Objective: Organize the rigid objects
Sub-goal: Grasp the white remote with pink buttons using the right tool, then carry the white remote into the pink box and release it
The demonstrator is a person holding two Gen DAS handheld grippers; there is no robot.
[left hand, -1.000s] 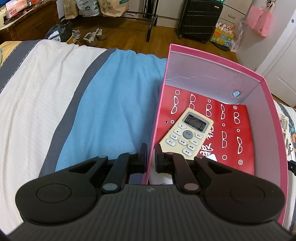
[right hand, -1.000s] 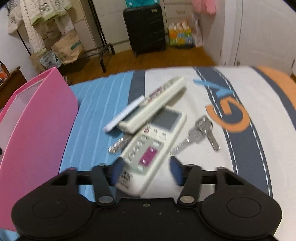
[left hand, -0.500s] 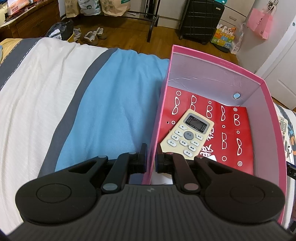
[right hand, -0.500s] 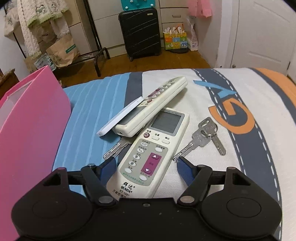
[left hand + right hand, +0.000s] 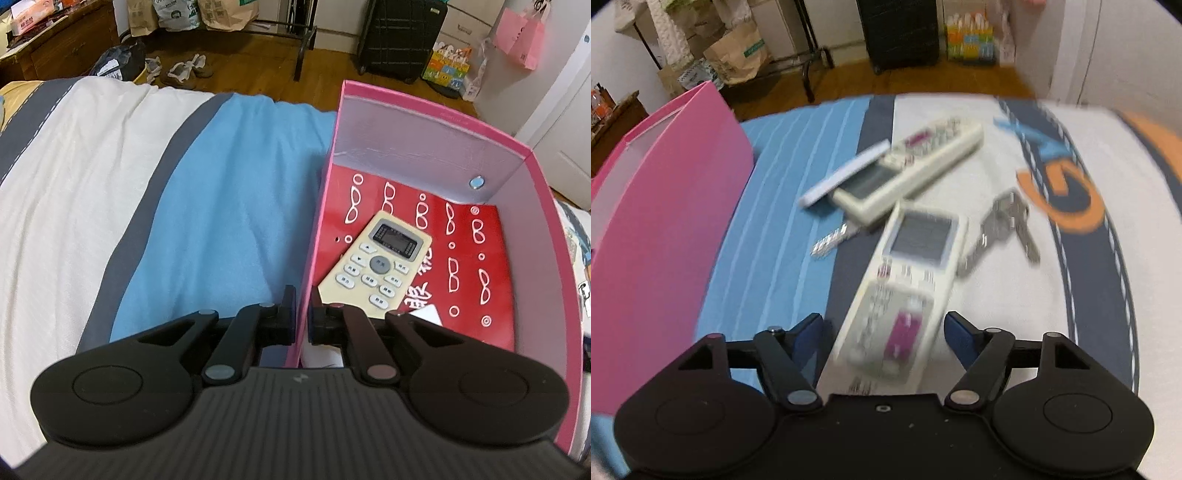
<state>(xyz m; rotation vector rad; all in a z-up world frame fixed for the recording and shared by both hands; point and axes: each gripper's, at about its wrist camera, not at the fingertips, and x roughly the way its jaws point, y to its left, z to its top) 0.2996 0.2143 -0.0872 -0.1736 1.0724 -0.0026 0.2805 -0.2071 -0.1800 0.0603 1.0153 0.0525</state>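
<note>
My left gripper [image 5: 303, 314] is shut on the left wall of a pink box [image 5: 314, 236], one finger outside and one inside. A cream remote [image 5: 378, 264] lies on the box's red floor beside a white card [image 5: 424, 314]. My right gripper [image 5: 882, 332] is open, its blue pads on either side of the lower end of a white remote with a magenta button [image 5: 908, 291] that lies on the bed. Beyond it lie a long cream remote [image 5: 916, 170], a thin white card [image 5: 842, 177], a bunch of keys [image 5: 1004, 229] and a single key [image 5: 831, 240]. The right wrist view is blurred.
The pink box also shows in the right wrist view [image 5: 665, 229], left of the objects. The bed cover [image 5: 221, 206] has blue, grey and white stripes. Beyond the bed edge stand a black suitcase [image 5: 399, 37], paper bags and a rack on a wooden floor.
My right gripper has shifted over the white remote, still open, and its view has become blurred with motion. My left gripper still holds the box wall, with the view shifting slightly.
</note>
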